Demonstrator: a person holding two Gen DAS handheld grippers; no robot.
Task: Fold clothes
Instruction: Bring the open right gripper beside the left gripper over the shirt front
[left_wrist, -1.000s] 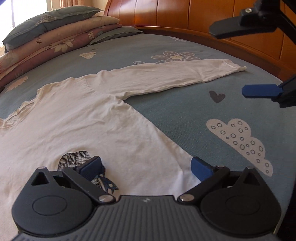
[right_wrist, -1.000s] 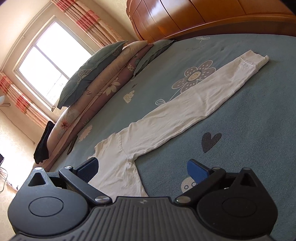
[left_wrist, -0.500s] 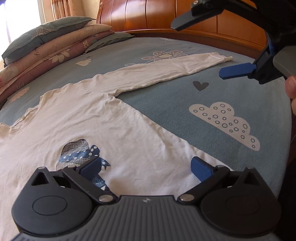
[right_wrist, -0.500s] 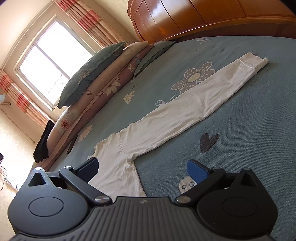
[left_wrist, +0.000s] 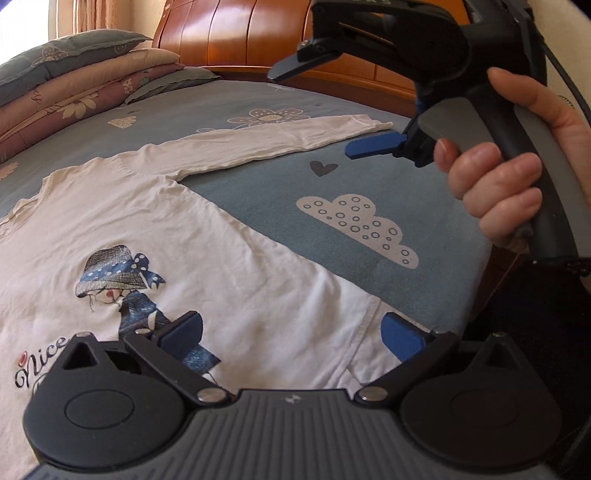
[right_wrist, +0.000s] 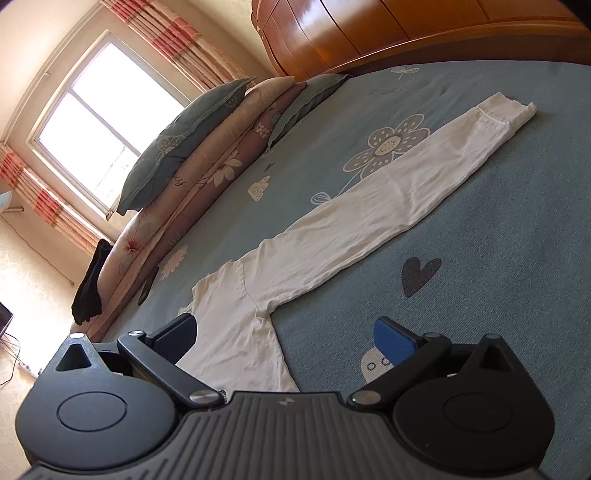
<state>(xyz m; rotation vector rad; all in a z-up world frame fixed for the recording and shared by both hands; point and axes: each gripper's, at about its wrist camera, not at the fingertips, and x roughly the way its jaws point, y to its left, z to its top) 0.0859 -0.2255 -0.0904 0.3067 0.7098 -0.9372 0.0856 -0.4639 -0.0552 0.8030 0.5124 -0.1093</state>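
White long-sleeved shirt (left_wrist: 207, 236) spread flat on the bed (left_wrist: 424, 192), sleeve (right_wrist: 388, 206) extended toward the headboard edge. Left gripper (left_wrist: 291, 334) and right gripper (right_wrist: 284, 338) both agape, empty. Best first grasp: the cuff, pinched cleanly through both layers.

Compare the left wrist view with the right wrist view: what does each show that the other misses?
Only the left wrist view shows the shirt's printed hat-wearing figure, the whole cloud print, and the person's hand holding the right gripper. Only the right wrist view shows the window, the striped curtains and a dark garment hanging beside the bed. Both share the white long-sleeved shirt with its outstretched sleeve, the stacked pillows and the wooden headboard.
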